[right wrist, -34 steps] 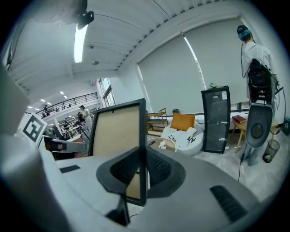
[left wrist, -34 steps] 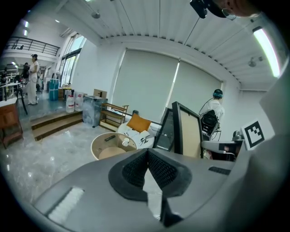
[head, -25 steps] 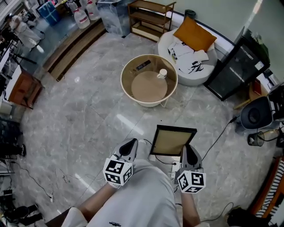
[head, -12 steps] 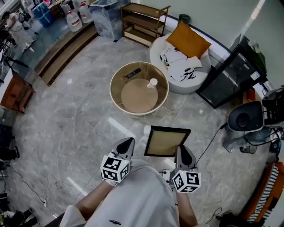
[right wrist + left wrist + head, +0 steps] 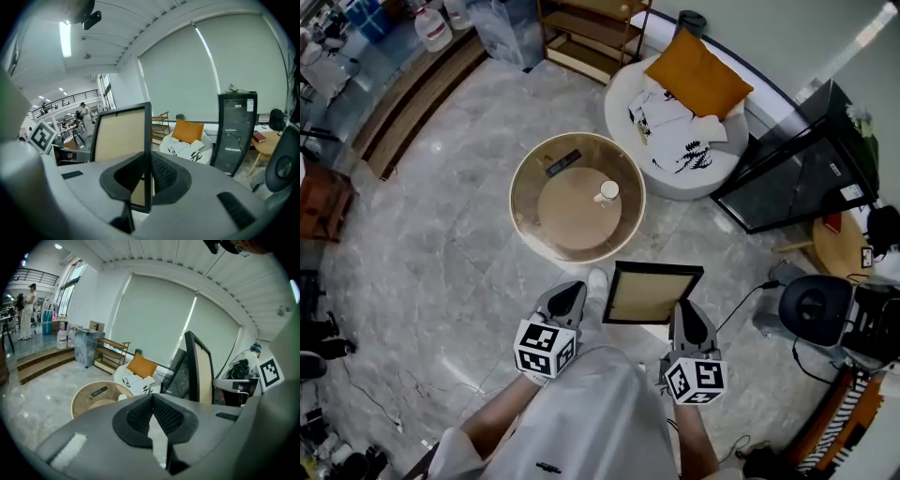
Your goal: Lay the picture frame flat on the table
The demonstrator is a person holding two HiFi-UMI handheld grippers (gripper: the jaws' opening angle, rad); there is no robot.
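Note:
A black picture frame [image 5: 651, 292] with a tan backing is held off the floor in front of me, upright in the right gripper view [image 5: 123, 140]. My right gripper [image 5: 685, 317] is shut on its right edge, the jaws clamped on the thin black rim [image 5: 146, 174]. My left gripper [image 5: 570, 300] hangs to the left of the frame, shut with nothing in it [image 5: 152, 403]; the frame [image 5: 200, 369] shows edge-on to its right. The round tan table [image 5: 515, 202] stands just ahead on the marble floor, bearing a remote [image 5: 562, 162] and a white cup [image 5: 606, 190].
A white round chair [image 5: 712, 169] with an orange cushion [image 5: 696, 73] stands beyond the table. A black glass cabinet [image 5: 787, 178] is at right, a wooden shelf [image 5: 581, 33] at the back, a black round device [image 5: 811, 306] and cables at lower right.
The person has walked forward: the round table and chair now lie closer and more to the left. The frame stays in the right gripper; the left stays shut and empty.

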